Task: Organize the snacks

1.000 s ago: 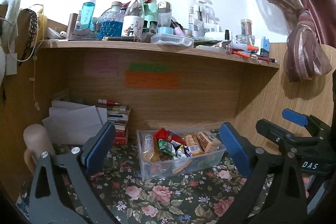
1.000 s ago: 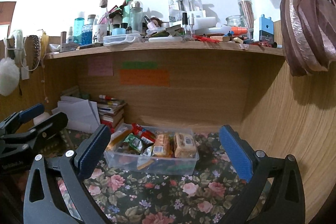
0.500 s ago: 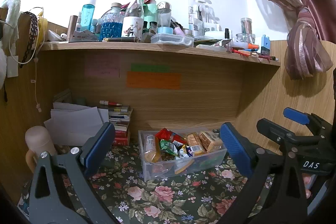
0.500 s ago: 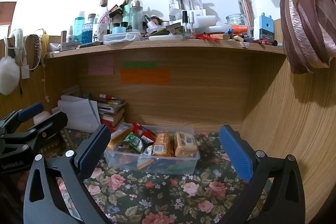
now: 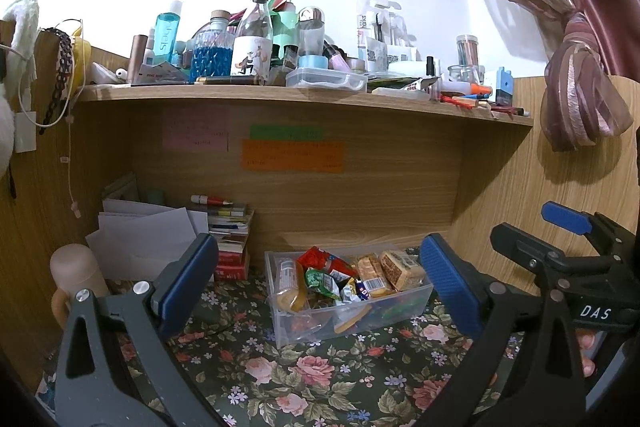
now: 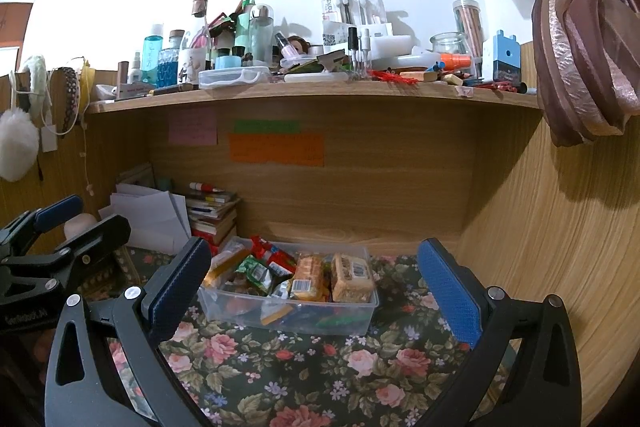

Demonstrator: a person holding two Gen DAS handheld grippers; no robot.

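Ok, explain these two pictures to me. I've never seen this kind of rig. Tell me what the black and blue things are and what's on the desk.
There is no robot here. A person carries a hand-held gripper in each hand, and each has a camera looking out between its two blue-padded fingers. One picture comes from the left hand-held gripper, the other from the right hand-held gripper. Both are open and hold nothing. Ahead, on a floral cloth, stands a clear plastic bin full of wrapped snacks. Papers and books sit to the left, and a cluttered shelf runs above.
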